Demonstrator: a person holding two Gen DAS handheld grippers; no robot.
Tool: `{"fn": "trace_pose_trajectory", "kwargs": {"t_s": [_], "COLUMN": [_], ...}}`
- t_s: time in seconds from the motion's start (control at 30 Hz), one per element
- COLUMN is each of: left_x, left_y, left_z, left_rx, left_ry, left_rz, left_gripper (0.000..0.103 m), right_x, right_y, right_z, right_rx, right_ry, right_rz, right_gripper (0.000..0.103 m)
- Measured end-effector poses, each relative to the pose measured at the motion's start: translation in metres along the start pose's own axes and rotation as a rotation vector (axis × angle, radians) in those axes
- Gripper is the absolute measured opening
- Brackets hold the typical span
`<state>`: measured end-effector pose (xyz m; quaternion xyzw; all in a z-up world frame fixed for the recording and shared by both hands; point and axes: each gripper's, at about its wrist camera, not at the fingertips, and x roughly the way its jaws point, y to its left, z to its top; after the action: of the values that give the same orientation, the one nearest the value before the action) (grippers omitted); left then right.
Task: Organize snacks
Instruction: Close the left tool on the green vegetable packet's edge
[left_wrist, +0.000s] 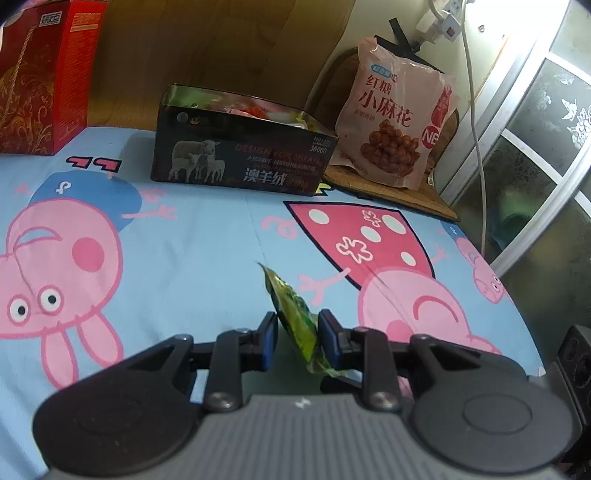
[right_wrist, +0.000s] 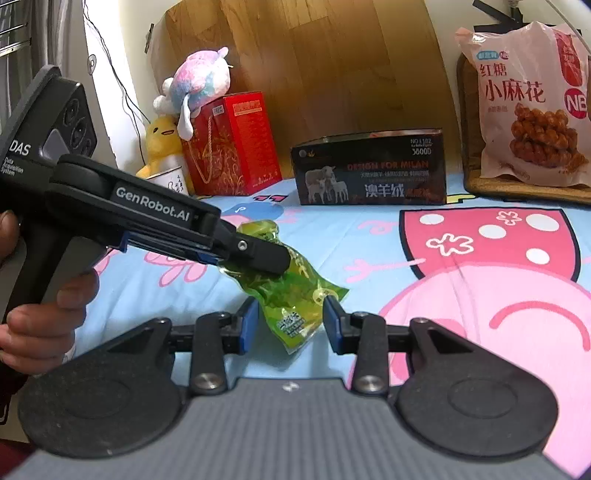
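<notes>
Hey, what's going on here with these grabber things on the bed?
A person is sorting snacks with tongs in each hand. The left tongs are shut on a green snack pouch, holding it edge-up just above the cartoon sheet. The right tongs are open, straddling the pouch's near end without pressing it. Behind them stands an open dark box with snacks inside, and a pink snack bag beside it.

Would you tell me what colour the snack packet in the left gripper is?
Green, a translucent packet; the right wrist view shows it best.

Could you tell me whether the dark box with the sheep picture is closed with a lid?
No, the dark sheep box stands open at the top, with colourful packets visible inside it.
</notes>
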<state>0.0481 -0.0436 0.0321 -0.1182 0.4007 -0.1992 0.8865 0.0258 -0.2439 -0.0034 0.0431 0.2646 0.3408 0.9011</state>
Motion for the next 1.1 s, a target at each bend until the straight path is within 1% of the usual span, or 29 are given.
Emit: {"fn": "trace_pose_trajectory", "kwargs": {"t_s": [0.07, 0.13, 0.2, 0.27, 0.37, 0.4, 0.47, 0.57, 0.6, 0.67, 1.03, 1.1], "left_x": [0.000, 0.000, 0.001, 0.000, -0.001, -0.002, -0.004, -0.004, -0.005, -0.004, -0.004, -0.004], "left_y": [0.001, 0.005, 0.011, 0.020, 0.034, 0.039, 0.045, 0.043, 0.040, 0.037, 0.042, 0.044], "left_z": [-0.001, -0.003, -0.008, -0.014, -0.025, -0.029, -0.034, -0.040, -0.041, -0.041, -0.042, -0.042], "left_rx": [-0.007, -0.023, -0.042, -0.067, -0.082, -0.083, -0.082, -0.036, -0.025, -0.010, -0.025, -0.036], "left_ry": [0.004, 0.010, 0.012, 0.004, -0.031, -0.052, -0.080, -0.128, -0.133, -0.137, -0.133, -0.133], "left_rz": [-0.001, -0.009, -0.013, -0.033, -0.072, -0.096, -0.119, -0.120, -0.114, -0.111, -0.184, -0.199], "left_gripper": [0.024, 0.023, 0.024, 0.025, 0.028, 0.028, 0.028, 0.028, 0.029, 0.028, 0.027, 0.027], "right_x": [0.001, 0.004, 0.004, 0.002, 0.001, 0.000, 0.000, 0.000, 0.000, 0.000, 0.002, 0.003], "right_y": [0.001, 0.003, 0.007, 0.011, 0.011, 0.011, 0.009, 0.009, 0.009, 0.010, 0.013, 0.013], "right_z": [0.000, -0.002, -0.004, -0.005, -0.006, -0.006, -0.006, -0.007, -0.007, -0.007, -0.007, -0.007], "right_rx": [-0.009, -0.025, -0.053, -0.078, -0.076, -0.070, -0.060, -0.058, -0.060, -0.062, -0.085, -0.088], "right_ry": [0.015, 0.049, 0.066, 0.069, 0.067, 0.065, 0.063, 0.063, 0.065, 0.067, 0.077, 0.079], "right_rz": [0.004, 0.021, 0.032, 0.045, 0.046, 0.046, 0.050, 0.050, 0.049, 0.047, 0.042, 0.046], "right_gripper": [0.042, 0.042, 0.047, 0.056, 0.060, 0.060, 0.061, 0.061, 0.062, 0.063, 0.068, 0.071]}}
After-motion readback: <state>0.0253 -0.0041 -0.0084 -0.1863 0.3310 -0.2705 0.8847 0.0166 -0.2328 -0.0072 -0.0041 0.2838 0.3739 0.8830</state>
